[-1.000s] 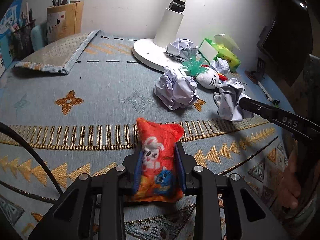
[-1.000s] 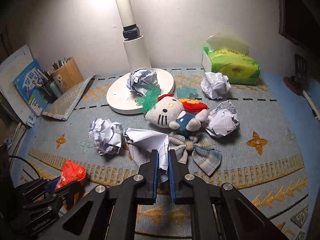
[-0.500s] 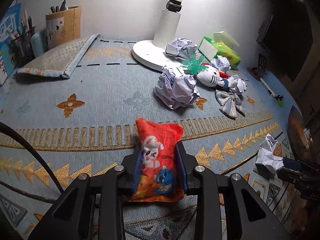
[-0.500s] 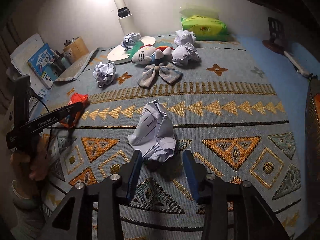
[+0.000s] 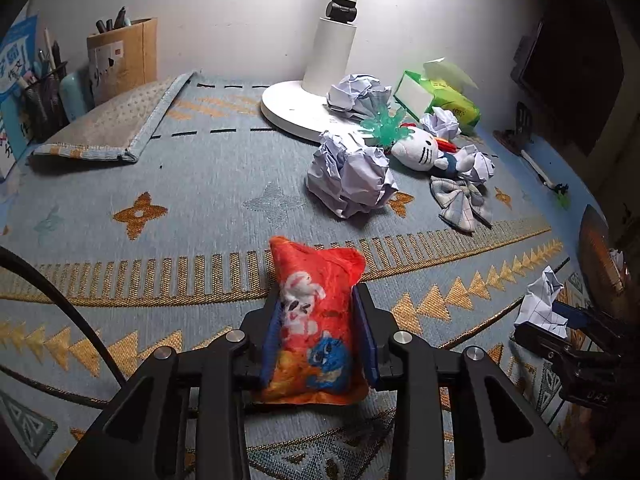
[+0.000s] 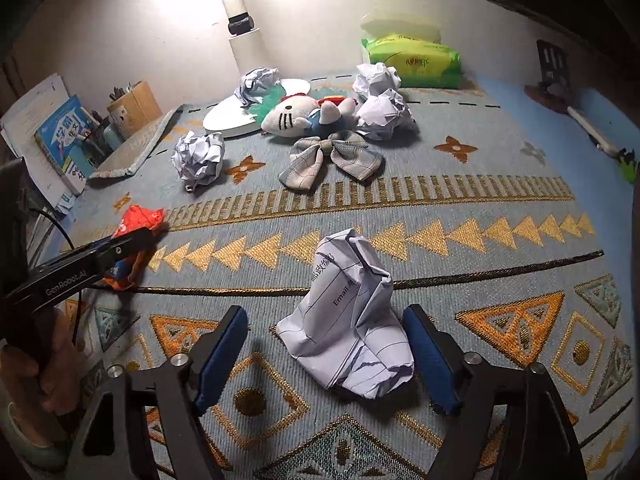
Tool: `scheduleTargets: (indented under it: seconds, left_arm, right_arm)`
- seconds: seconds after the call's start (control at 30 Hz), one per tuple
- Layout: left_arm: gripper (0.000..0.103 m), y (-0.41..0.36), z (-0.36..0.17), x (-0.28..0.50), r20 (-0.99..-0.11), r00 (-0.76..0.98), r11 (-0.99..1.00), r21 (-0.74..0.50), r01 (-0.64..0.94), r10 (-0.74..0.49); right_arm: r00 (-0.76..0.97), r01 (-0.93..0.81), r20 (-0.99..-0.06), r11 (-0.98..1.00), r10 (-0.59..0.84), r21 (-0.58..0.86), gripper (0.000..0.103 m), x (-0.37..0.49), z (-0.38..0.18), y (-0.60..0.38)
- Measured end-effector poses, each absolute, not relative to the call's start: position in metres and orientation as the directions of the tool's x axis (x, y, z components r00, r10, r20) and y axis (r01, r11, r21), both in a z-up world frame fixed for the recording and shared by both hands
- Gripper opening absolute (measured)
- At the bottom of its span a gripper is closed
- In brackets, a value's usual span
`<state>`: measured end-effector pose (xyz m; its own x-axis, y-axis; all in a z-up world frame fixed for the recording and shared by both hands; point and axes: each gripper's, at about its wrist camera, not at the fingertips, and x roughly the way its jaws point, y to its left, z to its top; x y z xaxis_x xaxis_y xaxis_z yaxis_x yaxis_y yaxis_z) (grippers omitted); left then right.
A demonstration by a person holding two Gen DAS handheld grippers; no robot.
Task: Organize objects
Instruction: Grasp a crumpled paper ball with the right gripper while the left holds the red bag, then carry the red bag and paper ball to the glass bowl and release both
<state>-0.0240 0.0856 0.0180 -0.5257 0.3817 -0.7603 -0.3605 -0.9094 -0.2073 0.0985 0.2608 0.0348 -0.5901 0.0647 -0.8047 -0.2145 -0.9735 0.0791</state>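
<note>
My left gripper [image 5: 320, 320] is shut on an orange snack packet [image 5: 316, 320], low over the patterned cloth [image 5: 160, 200]. It also shows in the right wrist view [image 6: 136, 240] at the left. My right gripper [image 6: 326, 344] is open, its blue pads on either side of a crumpled lined paper [image 6: 348, 320] that lies on the cloth, not touching it. That paper shows at the right of the left wrist view [image 5: 542, 300]. Further back lie a crumpled paper ball [image 6: 198, 156], a plaid bow [image 6: 332, 156] and a Hello Kitty plush [image 6: 304, 114].
A white lamp base [image 6: 240, 116] with a paper ball [image 6: 258, 82] stands at the back. More paper balls [image 6: 384, 114] and a green tissue pack [image 6: 412, 64] sit behind the plush. A pen holder [image 5: 120, 56], books [image 6: 60, 136] and a folded mat [image 5: 112, 128] line the left.
My right gripper carried the crumpled paper from beside the bow to the near side of the cloth, opened and let it go. The left gripper has hardly moved.
</note>
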Motion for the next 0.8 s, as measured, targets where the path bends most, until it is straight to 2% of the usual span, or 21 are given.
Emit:
scheduleTargets:
  seconds: [0.1,0.2,0.3,0.4,0.5,0.63,0.8]
  left_arm:
    - [0.031,0.087,0.018,-0.023,-0.76,-0.527,-0.909,-0.204,-0.363,0.381]
    - [0.03,0.088,0.018,-0.023,-0.759,-0.531,-0.909,-0.195,-0.369,0.378]
    - [0.03,0.091,0.019,-0.02,-0.757,-0.535,-0.907,-0.181,-0.38,0.375]
    - [0.026,0.094,0.023,-0.016,-0.755,-0.509,-0.89,-0.217,-0.401,0.414]
    - [0.024,0.103,0.043,-0.004,-0.716,-0.488,-0.849,-0.292,-0.441,0.499]
    - [0.024,0.14,0.087,0.023,-0.657,-0.487,-0.791,-0.296,-0.535,0.575]
    - [0.024,0.202,0.143,0.049,-0.574,-0.422,-0.672,-0.336,-0.66,0.702]
  right_arm:
    - [-0.61,-0.21,-0.79,-0.973,0.053,0.097,0.053,0.102,0.037,0.264]
    - [-0.643,-0.175,-0.765,-0.968,-0.028,0.182,0.053,0.109,0.043,0.273]
    - [-0.662,-0.169,-0.748,-0.963,-0.048,0.211,0.053,0.122,0.05,0.278]
    - [-0.685,-0.17,-0.727,-0.96,-0.049,0.224,0.053,0.145,0.067,0.289]
    - [-0.728,-0.195,-0.686,-0.962,0.01,0.193,0.053,0.178,0.096,0.307]
    - [-0.792,-0.263,-0.598,-0.953,0.123,0.152,0.054,0.227,0.143,0.344]
    - [-0.814,-0.408,-0.479,-0.91,0.329,0.069,0.054,0.285,0.196,0.393]
